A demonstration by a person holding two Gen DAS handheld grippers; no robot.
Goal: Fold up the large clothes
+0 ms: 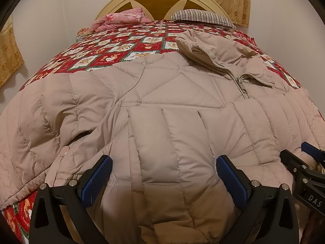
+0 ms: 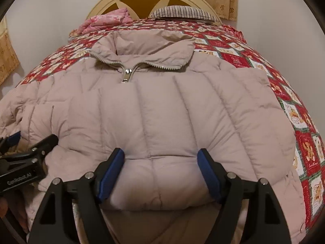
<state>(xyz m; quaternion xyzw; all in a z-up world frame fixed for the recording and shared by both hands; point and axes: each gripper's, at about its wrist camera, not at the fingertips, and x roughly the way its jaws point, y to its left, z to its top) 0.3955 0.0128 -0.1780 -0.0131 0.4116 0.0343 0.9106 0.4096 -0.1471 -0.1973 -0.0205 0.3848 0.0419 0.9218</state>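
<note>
Blue-padded left tool (image 1: 163, 180) and right tool (image 2: 161, 174): both spread wide over the hem, pads apparently not pinching. Beige quilted jacket (image 2: 154, 111): laid face up on the bed (image 2: 304, 134), zipped, one sleeve seemingly folded across the front; further folds are judged outstanding. Writing: "GenRobot.AI" and "DAS" are read on the tool bodies
</note>
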